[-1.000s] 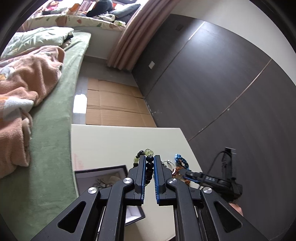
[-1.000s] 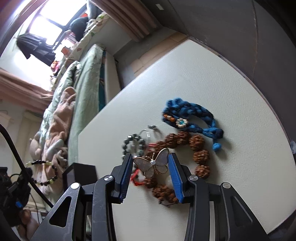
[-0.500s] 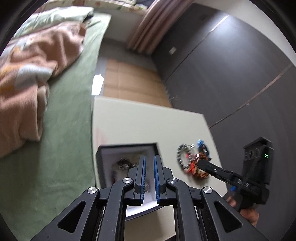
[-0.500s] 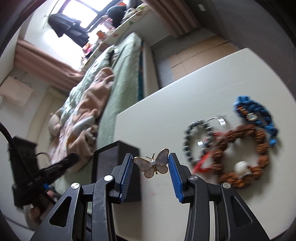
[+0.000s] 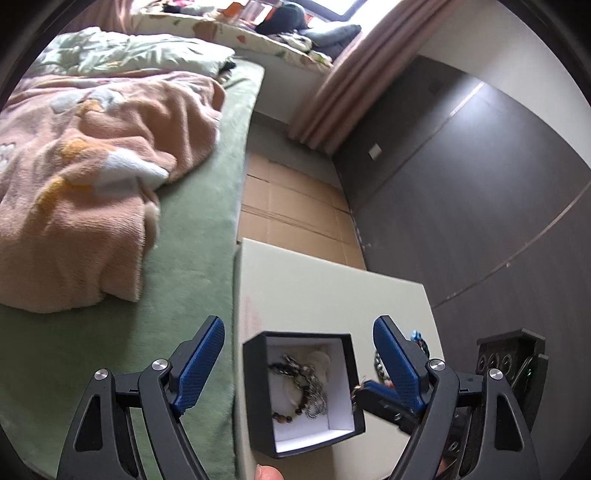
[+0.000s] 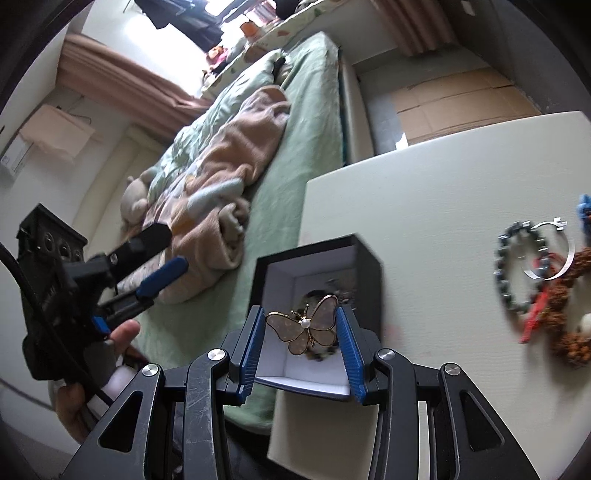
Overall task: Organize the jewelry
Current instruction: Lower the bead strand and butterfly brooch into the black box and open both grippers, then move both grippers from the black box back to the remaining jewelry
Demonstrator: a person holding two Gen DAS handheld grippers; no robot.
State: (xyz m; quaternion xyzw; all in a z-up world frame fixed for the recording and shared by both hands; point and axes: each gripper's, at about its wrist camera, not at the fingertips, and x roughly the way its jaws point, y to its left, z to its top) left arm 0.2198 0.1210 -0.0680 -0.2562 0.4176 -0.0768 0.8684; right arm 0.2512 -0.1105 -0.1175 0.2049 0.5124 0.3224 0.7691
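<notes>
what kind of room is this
Most likely a bedroom: a bed with a rumpled peach blanket sits beside the white table, and curtains hang by a window.

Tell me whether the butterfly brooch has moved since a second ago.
Yes. The butterfly brooch, clamped in the right gripper, went from the table's jewelry pile leftward to the black box.

To my left I see a bed (image 5: 207, 229) with a green cover and a rumpled peach blanket (image 5: 92, 177) on it. Beyond it, daylight comes through a window (image 6: 221, 9) hung with pinkish-brown curtains (image 5: 332, 92). Flattened cardboard (image 5: 295, 214) covers the floor beside a dark panelled wall (image 5: 461, 192). A cream tabletop (image 5: 325, 295) lies below me
</notes>
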